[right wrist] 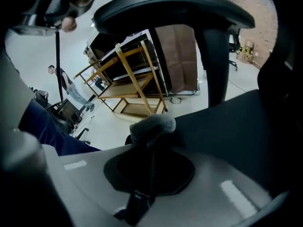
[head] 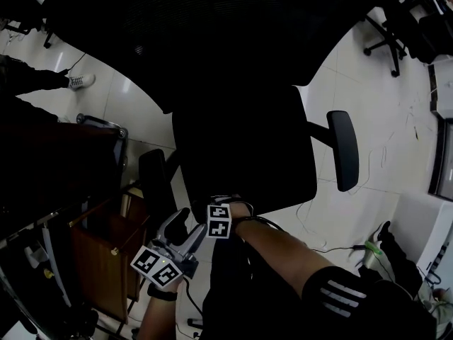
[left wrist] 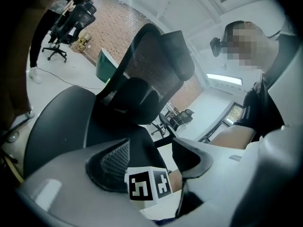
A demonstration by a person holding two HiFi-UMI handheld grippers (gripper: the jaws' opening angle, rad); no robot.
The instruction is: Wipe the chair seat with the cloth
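Observation:
The black office chair fills the head view, its seat (head: 244, 154) dark between two armrests (head: 343, 151). At the seat's front edge, my right gripper (head: 228, 205) shows mostly as its marker cube. It is shut on a small grey cloth (right wrist: 152, 126), which bunches at the tips of my right gripper (right wrist: 151, 141) just above the seat's edge (right wrist: 232, 122). My left gripper (head: 191, 223) is a little left of and below the right one, off the seat. In its own view the left gripper (left wrist: 150, 156) is open and holds nothing, and the mesh backrest (left wrist: 151, 65) rises beyond it.
A wooden cart (head: 106, 239) stands close on the left of the chair; its frame (right wrist: 130, 79) shows under the left armrest (right wrist: 175, 6). Other office chairs (head: 388, 34) stand at the back right. A person's shoe (head: 81, 81) and cables (head: 333, 250) are on the white floor.

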